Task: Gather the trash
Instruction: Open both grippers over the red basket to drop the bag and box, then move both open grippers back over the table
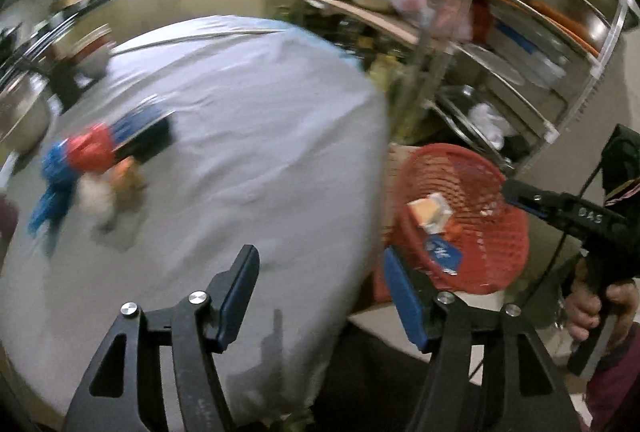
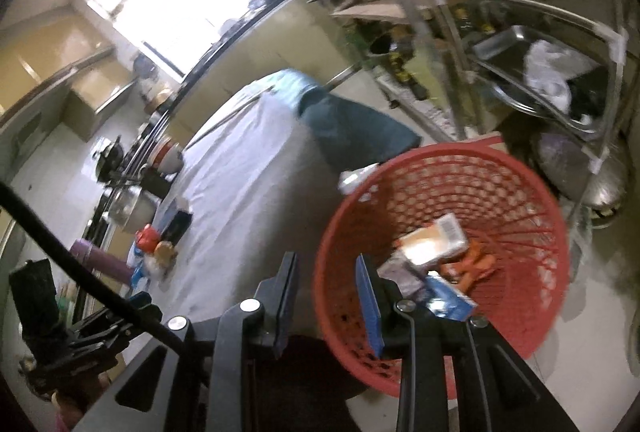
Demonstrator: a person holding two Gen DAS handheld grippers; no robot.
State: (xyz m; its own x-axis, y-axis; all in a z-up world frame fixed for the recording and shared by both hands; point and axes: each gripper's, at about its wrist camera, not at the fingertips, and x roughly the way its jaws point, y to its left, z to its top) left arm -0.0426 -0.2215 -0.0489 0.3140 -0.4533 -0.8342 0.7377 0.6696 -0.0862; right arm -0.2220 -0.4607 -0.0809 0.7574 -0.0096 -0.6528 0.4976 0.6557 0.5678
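Note:
A blurred pile of trash lies at the left of the white-clothed table [image 1: 260,112]: a red wrapper [image 1: 90,148], a blue wrapper [image 1: 56,176], a dark blue box [image 1: 144,130] and a white crumpled piece [image 1: 94,194]. My left gripper [image 1: 320,256] is open and empty over the table's near right edge, between the pile and the red mesh basket [image 1: 500,240]. The basket [image 2: 500,192] holds a yellow-white carton [image 2: 436,238], a blue packet [image 2: 450,298] and an orange wrapper [image 2: 472,266]. My right gripper [image 2: 326,258] hangs at the basket's left rim, jaws a narrow gap apart with nothing between them.
A metal rack [image 1: 520,52] with pots, trays and plates stands behind the basket. A steel bowl [image 1: 24,108] and stacked bowls [image 1: 94,52] sit at the table's far left. A purple flask [image 2: 104,260] stands near the pile. A teal cloth [image 2: 352,128] drapes the table's far corner.

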